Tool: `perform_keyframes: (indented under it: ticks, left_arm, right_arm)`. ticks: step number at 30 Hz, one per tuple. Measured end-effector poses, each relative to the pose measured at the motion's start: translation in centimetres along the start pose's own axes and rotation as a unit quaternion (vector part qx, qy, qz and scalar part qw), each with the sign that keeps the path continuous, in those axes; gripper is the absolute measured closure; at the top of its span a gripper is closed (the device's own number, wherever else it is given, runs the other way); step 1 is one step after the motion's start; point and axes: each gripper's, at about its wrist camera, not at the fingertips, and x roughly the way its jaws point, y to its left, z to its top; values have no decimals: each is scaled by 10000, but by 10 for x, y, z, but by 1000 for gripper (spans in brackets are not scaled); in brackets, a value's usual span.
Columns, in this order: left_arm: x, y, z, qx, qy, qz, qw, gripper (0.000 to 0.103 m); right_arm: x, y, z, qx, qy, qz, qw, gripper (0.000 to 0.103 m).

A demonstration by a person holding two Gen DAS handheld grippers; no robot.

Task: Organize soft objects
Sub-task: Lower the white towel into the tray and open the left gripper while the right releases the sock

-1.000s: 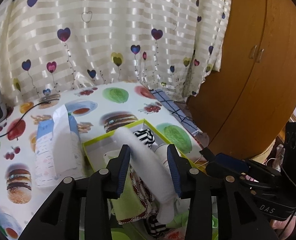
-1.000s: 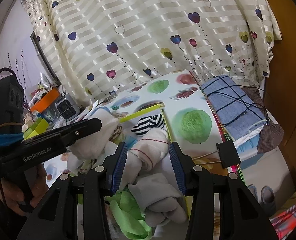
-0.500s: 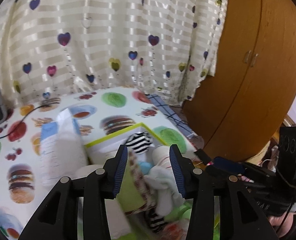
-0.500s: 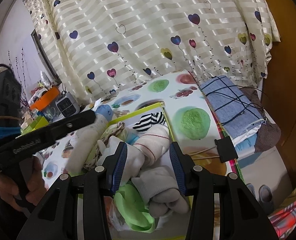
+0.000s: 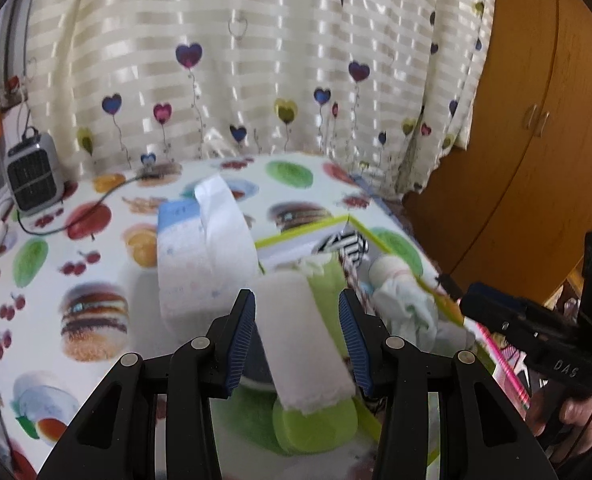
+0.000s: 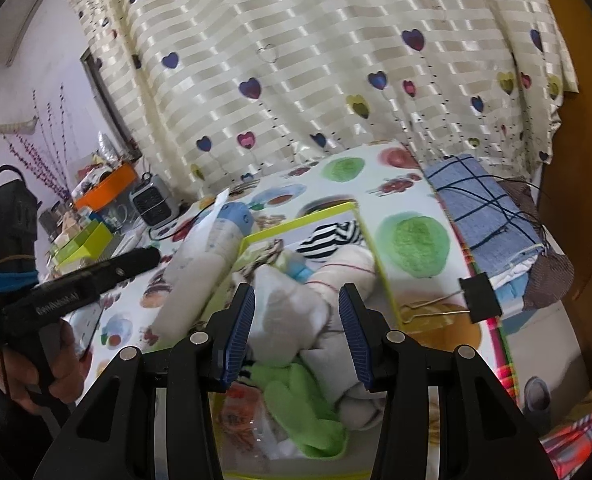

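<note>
- Behind everything hangs a cream striped curtain with little heart balloons, and a brown wooden wardrobe stands off to the right.
- Next down, the bench wears a white oilcloth printed with burgers and fruit, and it carries the whole mess.
- Sitting on that is a shallow white cardboard box with a lime-green rim, stuffed with socks and soft bits: a black-and-white striped one at the far end, a bright green fuzzy one at the near end.
- Just left of the box lies a pale blue-and-white soft pack.
- Left claw: jaws spread, and a long white sock strip lies between them without either pad pressing on it. Its long axis runs straight away from the claw, the same way the fingers point, so I reckon the claw is lined up along it, not across.
- Right claw: jaws partly spread over the grey-white sock pile. I can't tell if the pads actually bite.
- My guess: the left one is nearer the strip, so that's its job.
</note>
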Motion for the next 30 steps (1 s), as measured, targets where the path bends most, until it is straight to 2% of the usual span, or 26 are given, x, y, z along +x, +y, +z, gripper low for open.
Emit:
perform_keyframes:
  ticks: [8,13,16,17,18,20,25,30]
  left_arm:
    - [18,-5,-15,70,424,238,9988,61]
    - [28,-10,-17,93,601,227,9979,61]
    - [29,-11,-16,124,555,280,9980,62]
    - [29,-11,-15,136,520,305,9981,73]
    - [29,-11,-15,160,505,295,9982,79]
    - [26,-13,-15,212,426,307,9984,84]
    - [13,-17,-10,261,149,208,9993,84]
    - [12,-29,11,295,-102,12,9995,84]
  right_arm:
    - [1,3,-1,-19,13,-10,10000,58]
    - [1,3,-1,-18,24,5,10000,58]
    - [1,3,-1,-12,22,-2,10000,58]
    - [1,3,-1,-11,21,0,10000,58]
    - [1,3,-1,-2,15,3,10000,58]
    - [0,3,-1,9,11,-6,10000,58]
    - [0,2,0,18,4,-5,10000,58]
    - [-1,0,0,27,-33,11,10000,58]
